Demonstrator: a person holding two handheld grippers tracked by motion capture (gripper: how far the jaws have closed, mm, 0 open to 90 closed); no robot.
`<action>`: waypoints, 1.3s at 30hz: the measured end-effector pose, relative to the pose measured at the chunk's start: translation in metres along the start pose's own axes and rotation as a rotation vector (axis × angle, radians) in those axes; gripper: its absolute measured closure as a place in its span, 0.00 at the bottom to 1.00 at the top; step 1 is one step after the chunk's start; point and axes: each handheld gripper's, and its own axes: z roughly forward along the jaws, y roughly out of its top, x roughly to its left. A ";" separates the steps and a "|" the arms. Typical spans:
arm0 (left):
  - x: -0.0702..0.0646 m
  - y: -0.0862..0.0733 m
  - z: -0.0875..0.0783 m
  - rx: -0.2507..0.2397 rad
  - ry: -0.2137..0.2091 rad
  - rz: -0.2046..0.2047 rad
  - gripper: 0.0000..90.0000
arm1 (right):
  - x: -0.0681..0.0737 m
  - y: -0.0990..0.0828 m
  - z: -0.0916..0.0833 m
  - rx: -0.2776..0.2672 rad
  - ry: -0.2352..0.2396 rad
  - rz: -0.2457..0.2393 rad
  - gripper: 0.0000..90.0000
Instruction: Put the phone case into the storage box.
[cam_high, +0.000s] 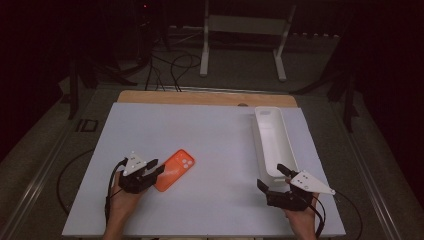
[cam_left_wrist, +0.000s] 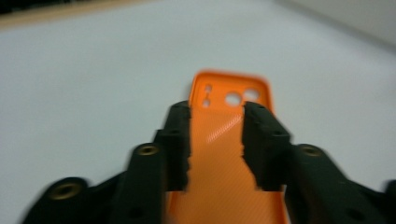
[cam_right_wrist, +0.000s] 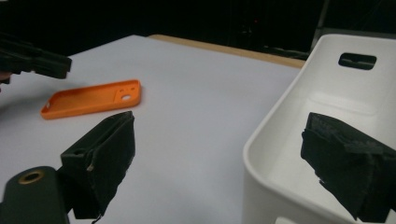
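left gripper jaws part-open just above orange phone case lying flat on table, not pinching it, case's long axis running straight ahead along the jaws; right gripper wide open, empty, well apart by white bin

The phone case is bright orange. The bin is plain white. The table top is pale grey, with a tan wooden far edge.
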 end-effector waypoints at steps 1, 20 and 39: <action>0.000 0.001 -0.004 -0.019 -0.006 -0.006 0.60 | -0.001 0.001 0.000 -0.009 0.003 -0.001 0.11; 0.008 -0.017 -0.047 -0.092 0.003 -0.008 0.00 | -0.005 -0.002 0.001 -0.017 -0.024 -0.024 0.11; 0.010 -0.012 -0.046 -0.022 0.044 0.000 0.00 | -0.005 -0.006 0.001 -0.013 -0.045 -0.033 0.11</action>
